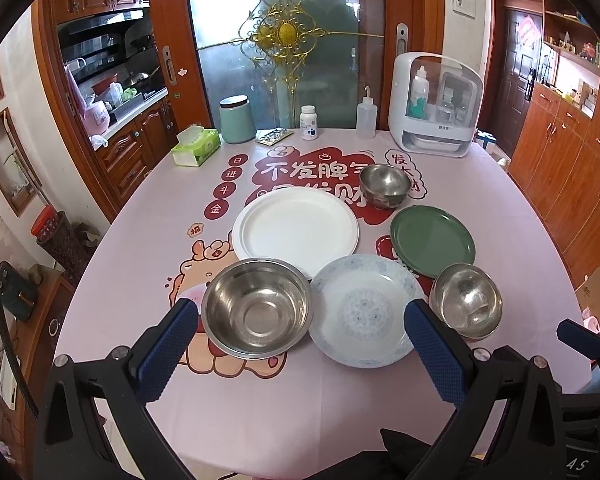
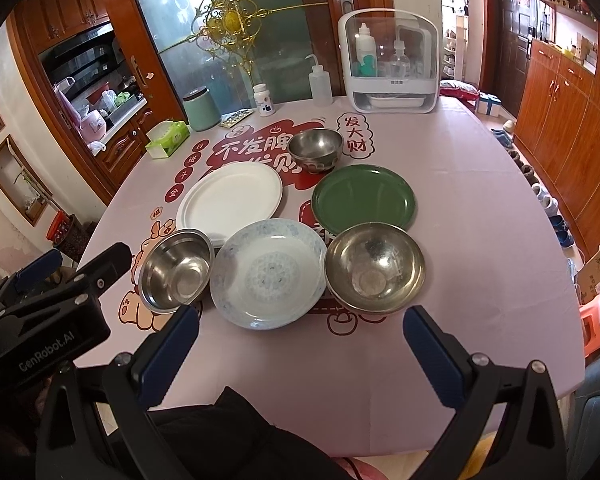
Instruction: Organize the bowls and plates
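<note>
On the pink tablecloth sit a white plate (image 1: 296, 230) (image 2: 230, 196), a green plate (image 1: 432, 240) (image 2: 363, 198) and a blue-patterned deep plate (image 1: 364, 310) (image 2: 268, 272). Three steel bowls stand around them: a wide one at near left (image 1: 257, 308) (image 2: 176, 270), one at near right (image 1: 466, 300) (image 2: 374, 267), one at the back (image 1: 385, 185) (image 2: 315, 149). My left gripper (image 1: 300, 316) hangs open above the near dishes, holding nothing. My right gripper (image 2: 300, 322) is open too, short of the patterned plate and the near right bowl. The left gripper's body (image 2: 40, 320) shows at the left in the right wrist view.
Along the table's far edge stand a tissue box (image 1: 196, 146), a teal canister (image 1: 237, 119), a blister pack (image 1: 274, 136), a pill bottle (image 1: 309, 122), a squeeze bottle (image 1: 366, 118) and a white storage case (image 1: 434, 106). Wooden cabinets (image 2: 568, 120) line the right side.
</note>
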